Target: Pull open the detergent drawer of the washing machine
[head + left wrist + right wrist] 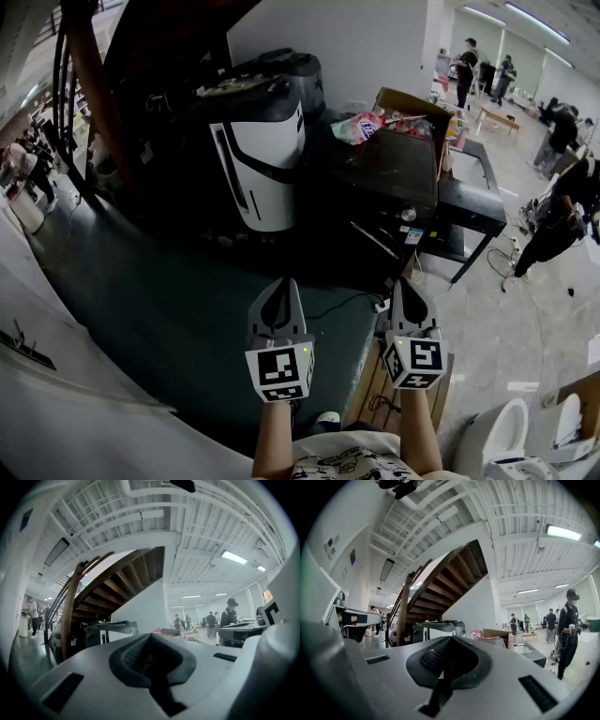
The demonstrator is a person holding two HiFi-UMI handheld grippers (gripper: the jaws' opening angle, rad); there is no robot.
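A white and black appliance (262, 159) with a dark lid stands at the back, under a wooden staircase; I cannot make out a detergent drawer on it. My left gripper (278, 287) is held level in front of me, well short of the appliance, jaws shut with nothing between them. Beside it on the right, my right gripper (410, 292) is also level and shut on nothing. In the left gripper view the dark pads (136, 656) meet at the gripper's tip (150, 637), with the appliance (110, 630) far ahead. The right gripper view shows its tip (451, 640) closed in the same way.
A dark table (394, 178) right of the appliance carries a cardboard box (412, 108) and a coloured bag (361, 127). A green mat (169, 309) covers the floor ahead. The staircase (103, 84) rises at the left. People (562, 202) stand at the far right.
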